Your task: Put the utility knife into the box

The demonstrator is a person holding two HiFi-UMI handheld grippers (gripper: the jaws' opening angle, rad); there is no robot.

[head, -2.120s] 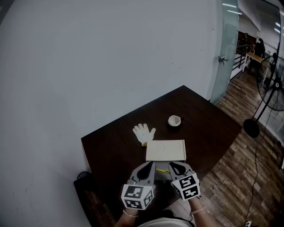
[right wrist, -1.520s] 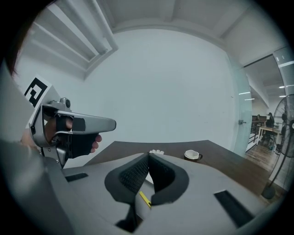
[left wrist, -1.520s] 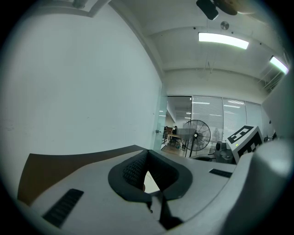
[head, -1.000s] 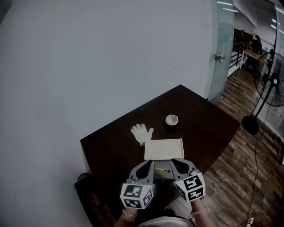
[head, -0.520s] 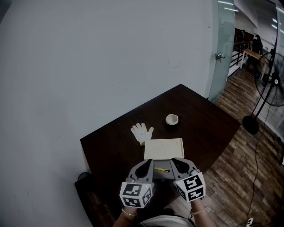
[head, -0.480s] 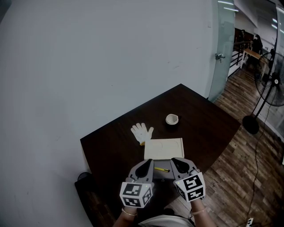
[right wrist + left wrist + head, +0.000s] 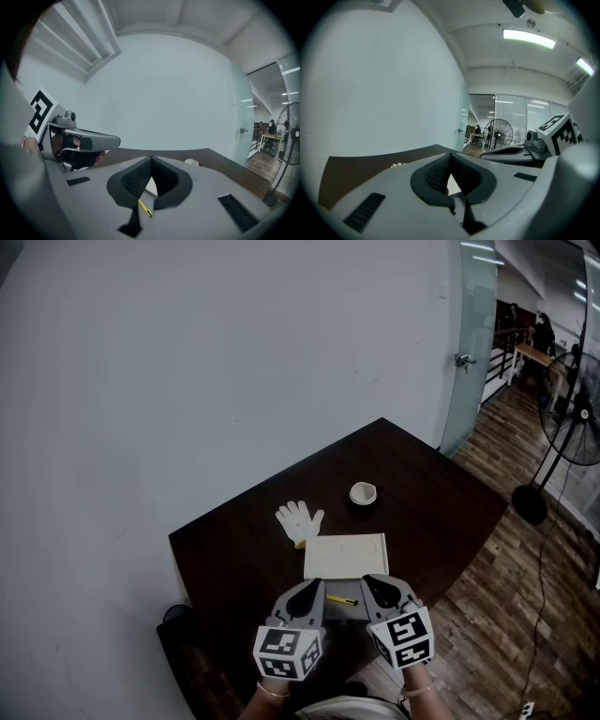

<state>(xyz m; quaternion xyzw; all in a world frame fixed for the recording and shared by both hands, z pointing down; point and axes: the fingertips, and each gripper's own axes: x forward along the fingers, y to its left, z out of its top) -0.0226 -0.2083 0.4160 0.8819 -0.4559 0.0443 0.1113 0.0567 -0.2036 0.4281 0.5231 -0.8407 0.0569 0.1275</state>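
The yellow utility knife [image 7: 342,600] lies on the dark table [image 7: 234,549], just in front of a flat cream box [image 7: 346,556] whose lid is down. My left gripper [image 7: 308,590] is held above the near table edge, just left of the knife, jaws shut and empty. My right gripper [image 7: 375,585] hovers just right of the knife, also shut with nothing in it. In the right gripper view the knife [image 7: 145,209] shows as a yellow strip under the closed jaws of that gripper [image 7: 151,163]. The left gripper [image 7: 450,161] points at the box [image 7: 455,185].
A white work glove [image 7: 299,519] lies beyond the box, and a small white cup [image 7: 364,493] stands to its right. A grey wall runs behind the table. A glass door [image 7: 473,352] and a standing fan [image 7: 572,427] are to the right over wooden flooring.
Nothing has visibly changed on the table. Both grippers stay shut beside the knife; only the head view has shifted slightly.
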